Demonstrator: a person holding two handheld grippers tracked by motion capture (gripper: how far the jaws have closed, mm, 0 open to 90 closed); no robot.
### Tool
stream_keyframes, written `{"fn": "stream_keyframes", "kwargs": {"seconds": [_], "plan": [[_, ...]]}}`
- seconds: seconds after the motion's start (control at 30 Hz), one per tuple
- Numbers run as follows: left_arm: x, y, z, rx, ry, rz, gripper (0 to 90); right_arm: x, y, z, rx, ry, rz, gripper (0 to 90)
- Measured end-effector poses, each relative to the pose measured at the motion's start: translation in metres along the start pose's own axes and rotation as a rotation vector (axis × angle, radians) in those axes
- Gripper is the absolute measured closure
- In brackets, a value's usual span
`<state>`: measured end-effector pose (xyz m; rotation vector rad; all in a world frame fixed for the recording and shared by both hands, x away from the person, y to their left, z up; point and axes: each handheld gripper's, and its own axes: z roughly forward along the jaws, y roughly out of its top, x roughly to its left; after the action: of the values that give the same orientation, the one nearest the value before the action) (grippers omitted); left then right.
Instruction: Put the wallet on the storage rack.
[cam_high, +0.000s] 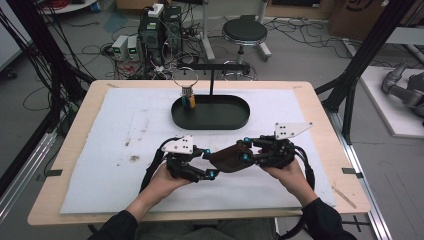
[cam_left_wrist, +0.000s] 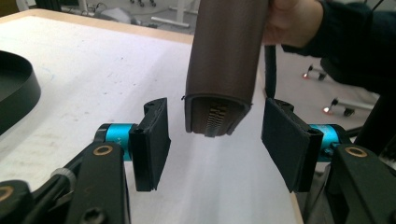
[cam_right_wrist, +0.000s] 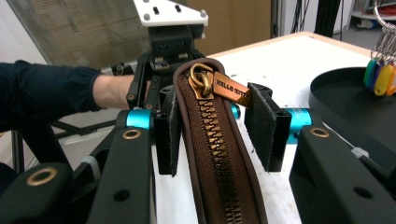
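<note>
**Here a brown zip pouch hangs between 2 grippers above the bench**

The brown pouch (cam_high: 227, 159) is held in the air over the white mat (cam_high: 125, 130), near the front of the bench (cam_high: 80, 107). The right gripper (cam_right_wrist: 212, 128) is clenched on it: the left pad (cam_right_wrist: 169, 135) presses the pouch side, the other pad stands just beside the brass zipper pull (cam_right_wrist: 205, 81). The left gripper (cam_left_wrist: 215, 135) is released; its pads stand apart on both sides of the pouch end without touching. Behind, a black oval tray (cam_high: 235, 120) carries a ring of keys (cam_high: 187, 97).
</note>
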<state>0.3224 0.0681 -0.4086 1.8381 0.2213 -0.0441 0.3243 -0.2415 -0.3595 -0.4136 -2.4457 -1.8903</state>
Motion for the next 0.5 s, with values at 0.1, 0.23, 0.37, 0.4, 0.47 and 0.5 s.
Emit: {"fn": "stream_keyframes", "kwargs": {"seconds": [0.1, 0.23, 0.37, 0.4, 0.47, 0.5], "plan": [[-0.001, 0.001, -0.003, -0.017, -0.023, 0.023, 57.2, 0.002, 0.000, 0.004, 0.002, 0.004, -0.009, 58.2], [-0.003, 0.005, -0.009, 0.020, -0.017, 0.074, 65.8, 0.002, 0.000, 0.004, 0.023, 0.023, -0.004, 55.5], [-0.005, 0.012, -0.013, 0.077, -0.011, 0.096, 66.6, 0.001, 0.000, 0.003, 0.067, 0.015, -0.019, 50.1], [-0.005, 0.014, -0.014, 0.082, -0.008, 0.096, 66.7, 0.000, 0.001, 0.002, 0.075, 0.011, -0.026, 48.0], [-0.005, 0.017, -0.018, 0.108, 0.002, 0.107, 66.7, -0.001, 0.003, -0.001, 0.101, 0.000, -0.038, 43.5], [-0.004, 0.018, -0.020, 0.126, 0.002, 0.109, 66.8, -0.001, 0.005, -0.003, 0.120, -0.009, -0.045, 42.2]]}}
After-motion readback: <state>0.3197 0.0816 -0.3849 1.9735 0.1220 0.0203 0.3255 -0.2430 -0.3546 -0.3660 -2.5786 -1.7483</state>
